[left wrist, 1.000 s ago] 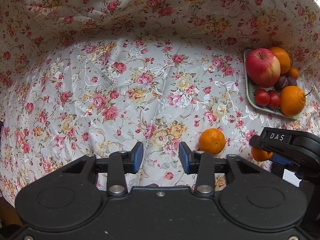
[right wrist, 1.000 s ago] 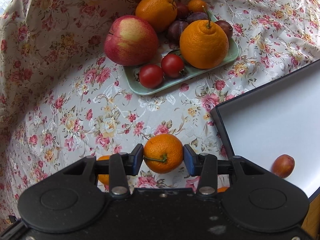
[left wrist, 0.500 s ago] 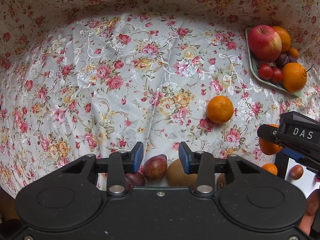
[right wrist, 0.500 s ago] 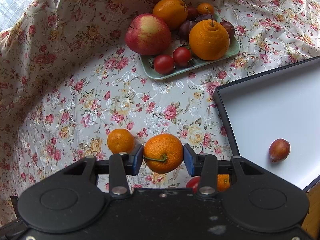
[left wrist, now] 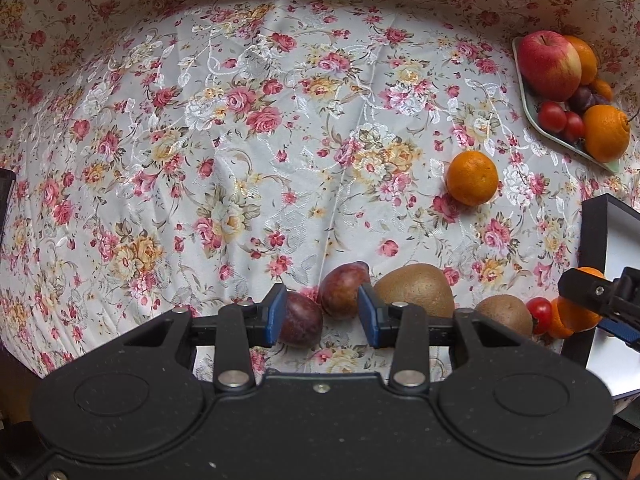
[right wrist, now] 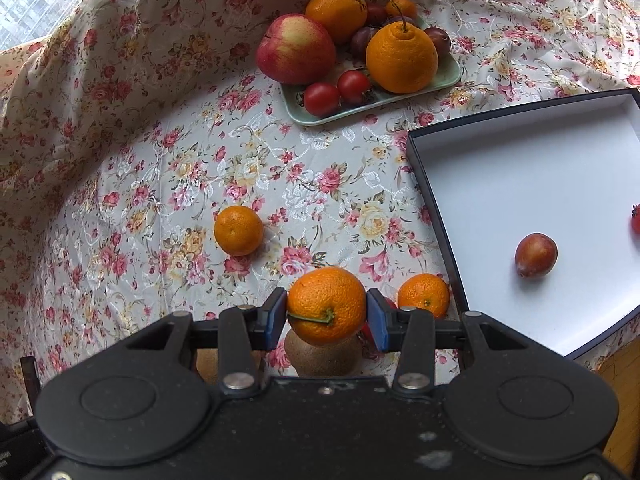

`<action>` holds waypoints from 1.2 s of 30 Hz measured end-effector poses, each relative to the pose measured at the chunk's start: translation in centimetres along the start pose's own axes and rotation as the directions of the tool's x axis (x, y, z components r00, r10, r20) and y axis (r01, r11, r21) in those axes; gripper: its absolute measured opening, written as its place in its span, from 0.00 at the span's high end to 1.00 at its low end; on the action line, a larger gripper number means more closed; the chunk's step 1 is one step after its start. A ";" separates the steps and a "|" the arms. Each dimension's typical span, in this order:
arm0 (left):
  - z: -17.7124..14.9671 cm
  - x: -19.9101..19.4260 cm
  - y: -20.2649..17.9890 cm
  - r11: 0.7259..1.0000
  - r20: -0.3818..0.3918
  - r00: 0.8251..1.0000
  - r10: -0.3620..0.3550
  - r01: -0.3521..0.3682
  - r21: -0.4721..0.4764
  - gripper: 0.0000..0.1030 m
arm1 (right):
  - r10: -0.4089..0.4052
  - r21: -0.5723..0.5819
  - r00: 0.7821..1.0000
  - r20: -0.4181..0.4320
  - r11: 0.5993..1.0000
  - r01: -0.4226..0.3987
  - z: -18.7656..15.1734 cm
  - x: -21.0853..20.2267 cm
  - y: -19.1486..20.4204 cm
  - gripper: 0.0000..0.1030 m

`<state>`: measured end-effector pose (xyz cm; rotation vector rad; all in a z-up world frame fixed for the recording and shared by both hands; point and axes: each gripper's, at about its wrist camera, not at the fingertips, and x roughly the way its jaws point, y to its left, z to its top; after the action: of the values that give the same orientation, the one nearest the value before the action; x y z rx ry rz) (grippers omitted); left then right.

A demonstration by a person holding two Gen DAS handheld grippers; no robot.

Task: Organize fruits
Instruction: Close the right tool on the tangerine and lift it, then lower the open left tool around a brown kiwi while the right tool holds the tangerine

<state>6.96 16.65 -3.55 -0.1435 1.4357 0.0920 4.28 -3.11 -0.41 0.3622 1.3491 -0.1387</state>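
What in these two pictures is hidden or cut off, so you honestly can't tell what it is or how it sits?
- Left wrist view: whether the left gripper touches the plums between its fingers; no contact shows.
- Right wrist view: a red fruit in the white box, cut by the right edge.
- Right wrist view: the kiwi is half hidden behind the held orange and the right gripper.
- Right wrist view: small dark fruits on the green tray, hidden behind the big citrus.

Black grippers (left wrist: 322, 316), blue-padded jaws
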 end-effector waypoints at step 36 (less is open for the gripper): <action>-0.9 2.5 -5.2 0.997 0.032 0.999 -0.028 0.026 0.067 0.35 | 0.016 0.056 1.000 -0.021 0.998 -0.015 0.3 -0.5 -2.3 0.56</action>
<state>7.22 11.36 -5.97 -0.1065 1.4019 0.0243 3.71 -5.41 -0.32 0.4223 1.3657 -0.1599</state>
